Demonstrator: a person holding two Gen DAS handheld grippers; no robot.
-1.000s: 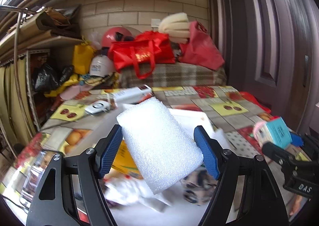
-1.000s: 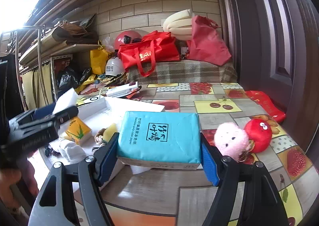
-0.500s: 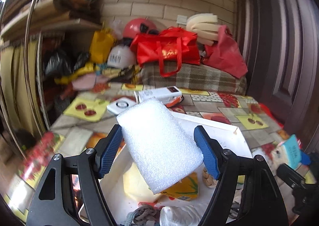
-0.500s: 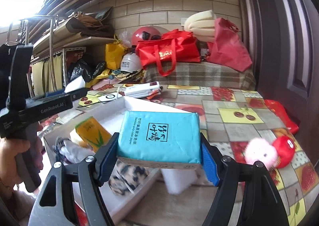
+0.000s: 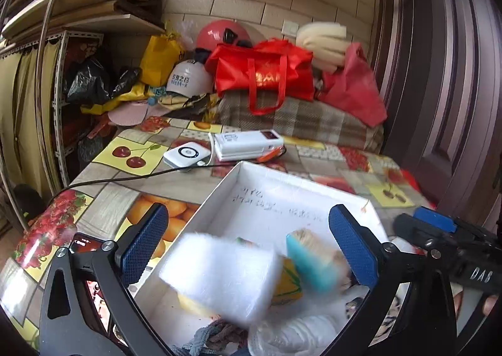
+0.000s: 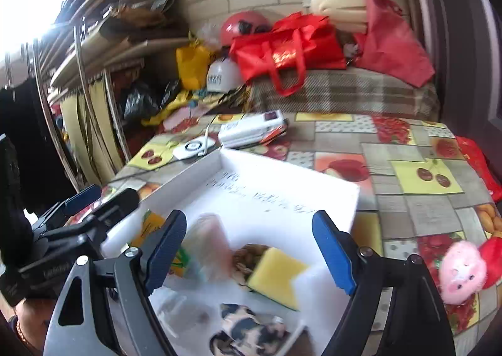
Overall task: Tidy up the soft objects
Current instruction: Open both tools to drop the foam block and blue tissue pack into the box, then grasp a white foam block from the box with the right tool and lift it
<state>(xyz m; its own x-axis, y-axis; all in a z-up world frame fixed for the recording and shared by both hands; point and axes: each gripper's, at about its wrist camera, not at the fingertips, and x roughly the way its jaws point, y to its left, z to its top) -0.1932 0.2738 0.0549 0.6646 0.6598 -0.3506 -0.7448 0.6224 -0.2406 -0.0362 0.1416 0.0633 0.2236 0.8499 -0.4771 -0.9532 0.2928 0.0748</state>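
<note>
A white cardboard box (image 5: 276, 192) lies on the table, also in the right wrist view (image 6: 282, 186). My left gripper (image 5: 248, 246) is open above it; a blurred white foam block (image 5: 219, 274) is loose below the jaws. A blurred teal tissue pack (image 5: 310, 261) drops beside it. My right gripper (image 6: 251, 249) is open over the box; the falling pack shows as a pale blur (image 6: 210, 246). A yellow sponge (image 6: 276, 274), a spotted cloth (image 6: 248, 331) and a yellow packet (image 6: 150, 224) lie in the box.
A pink plush (image 6: 461, 271) and a red plush (image 6: 492, 258) lie on the table right of the box. White power banks (image 5: 248, 142) and a cable (image 5: 125, 180) lie behind it. Red bags (image 5: 266, 70) and clutter stand at the back. A phone (image 5: 81, 246) lies left.
Both grippers moved over the box and opened. The foam block left the left jaws and the teal tissue pack left the right jaws; both are dropping into the box.
</note>
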